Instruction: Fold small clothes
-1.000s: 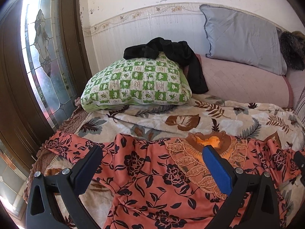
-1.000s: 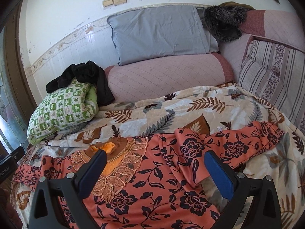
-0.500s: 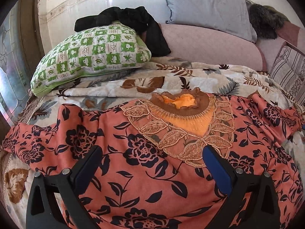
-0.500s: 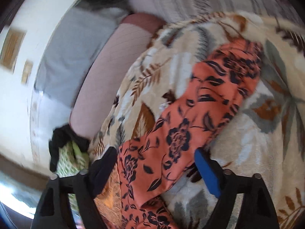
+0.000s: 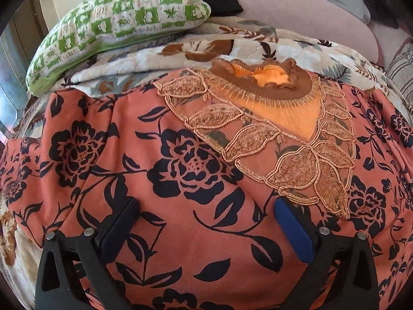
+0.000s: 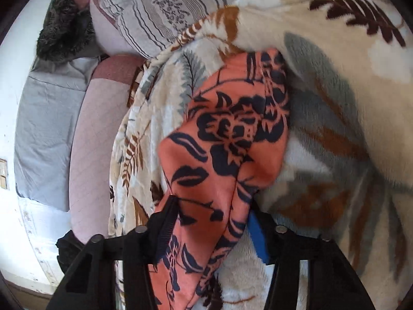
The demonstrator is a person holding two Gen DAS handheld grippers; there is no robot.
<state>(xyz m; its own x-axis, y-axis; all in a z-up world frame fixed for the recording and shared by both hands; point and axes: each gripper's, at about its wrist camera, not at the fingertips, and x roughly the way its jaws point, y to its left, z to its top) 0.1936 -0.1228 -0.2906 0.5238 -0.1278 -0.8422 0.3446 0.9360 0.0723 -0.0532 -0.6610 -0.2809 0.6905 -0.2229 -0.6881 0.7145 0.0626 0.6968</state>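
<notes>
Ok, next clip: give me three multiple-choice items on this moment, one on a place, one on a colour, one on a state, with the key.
1. Where does the green-checked pillow lie?
A. beyond the garment, upper left in the left wrist view
B. on the floor
C. on top of the garment

2. What colour is the flower print on the coral garment?
A. white
B. dark navy to black
C. yellow

3. How does the left gripper stand?
A. clamped on the pillow
B. shut on nothing
C. open, fingers apart over the garment

Key: 1 A, the pillow rests on the leaf-print blanket past the neckline. 2 B, dark blooms on coral. 3 C, bare cloth shows between its fingers.
</notes>
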